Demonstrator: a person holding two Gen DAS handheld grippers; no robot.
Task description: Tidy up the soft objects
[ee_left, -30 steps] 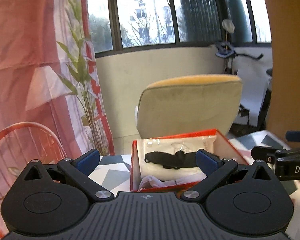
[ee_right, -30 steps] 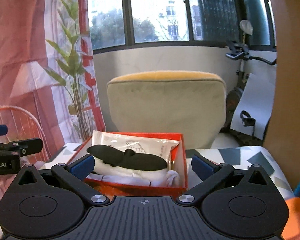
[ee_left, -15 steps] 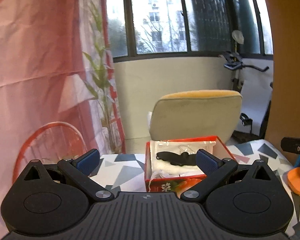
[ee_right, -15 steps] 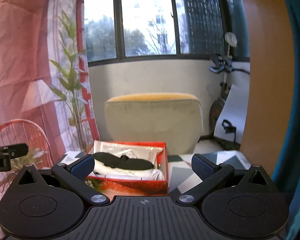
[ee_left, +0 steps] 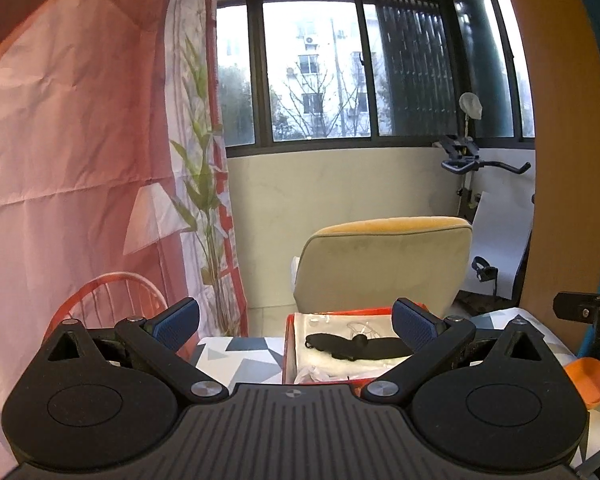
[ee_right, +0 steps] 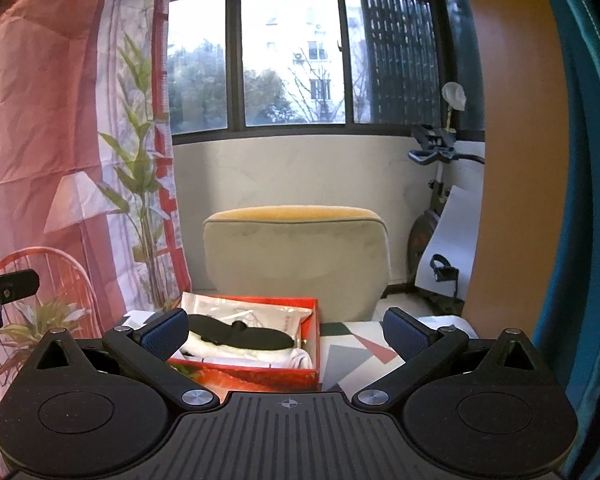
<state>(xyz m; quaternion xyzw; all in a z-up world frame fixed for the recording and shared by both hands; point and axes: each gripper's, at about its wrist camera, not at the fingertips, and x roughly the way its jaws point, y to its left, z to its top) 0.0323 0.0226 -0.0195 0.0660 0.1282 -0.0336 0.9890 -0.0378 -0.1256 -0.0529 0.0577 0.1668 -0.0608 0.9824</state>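
Both the left gripper (ee_left: 296, 322) and the right gripper (ee_right: 286, 330) hang spread wide and empty above the tabletop (ee_left: 240, 354), where the black soft item (ee_right: 238, 334) lies on white packaging inside the red box (ee_right: 252, 376), its near end hidden by a gripper finger.

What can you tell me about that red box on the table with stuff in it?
The red box is an open, lidless carton that looks like cardboard, with printing on its front wall. It sits flat on the patterned table, in front of a beige chair. Inside lie white soft items and a clear plastic packet, with a long black soft piece draped on top. Neither gripper touches it.
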